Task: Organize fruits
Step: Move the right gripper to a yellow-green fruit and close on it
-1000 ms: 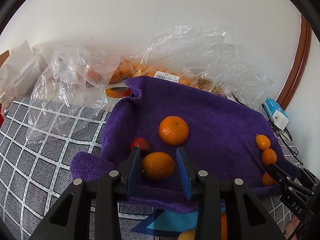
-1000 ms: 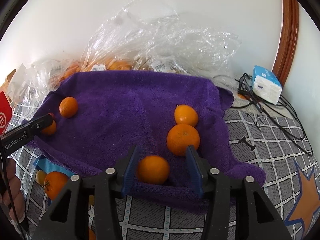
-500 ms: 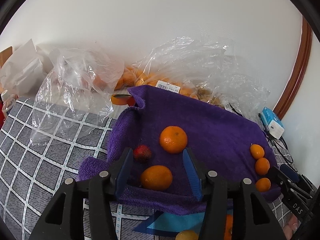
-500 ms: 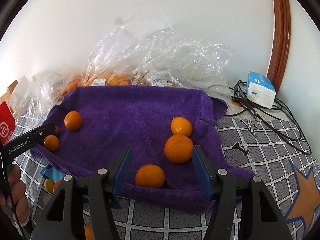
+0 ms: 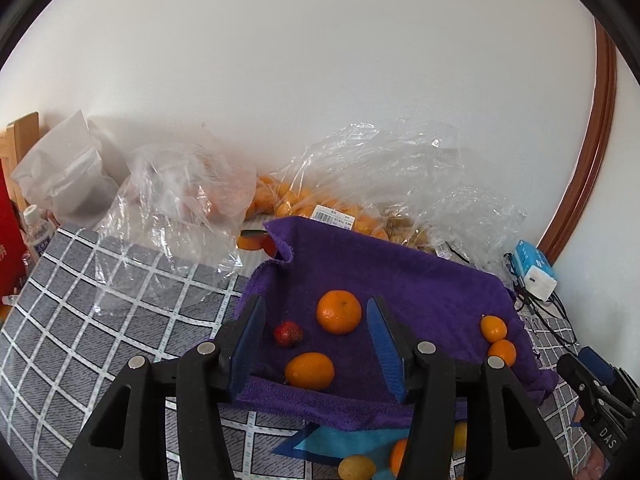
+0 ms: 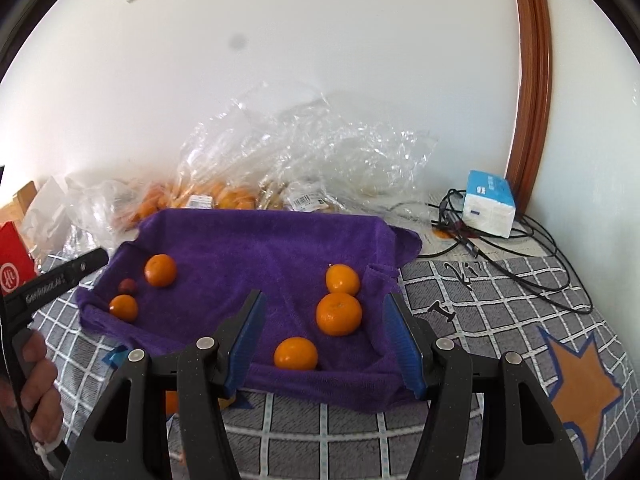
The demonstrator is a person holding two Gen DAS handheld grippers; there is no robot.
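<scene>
A purple towel (image 5: 420, 280) (image 6: 260, 248) lies on the checked cloth and holds fruit. At its left end sit a large orange (image 5: 339, 311) (image 6: 160, 270), a smaller oval orange (image 5: 309, 371) (image 6: 123, 307) and a red strawberry (image 5: 288, 333) (image 6: 128, 285). At its right end three oranges sit in a line (image 6: 342, 279) (image 6: 339, 313) (image 6: 295, 353); two of them show in the left wrist view (image 5: 493, 328) (image 5: 502, 352). My left gripper (image 5: 316, 344) is open and empty, above the towel's near edge. My right gripper (image 6: 324, 340) is open and empty, likewise raised.
Clear plastic bags with more oranges (image 5: 320, 208) (image 6: 224, 200) lie against the wall behind the towel. A blue-white box (image 6: 490, 208) and black cables (image 6: 520, 256) sit at the right. Loose fruit lies on the cloth below the towel (image 5: 356, 467). A red box (image 6: 12, 264) stands left.
Both grippers opened wide, let go of the oranges they stood around, and drew back and up from the towel. The two oranges stay on the towel.
</scene>
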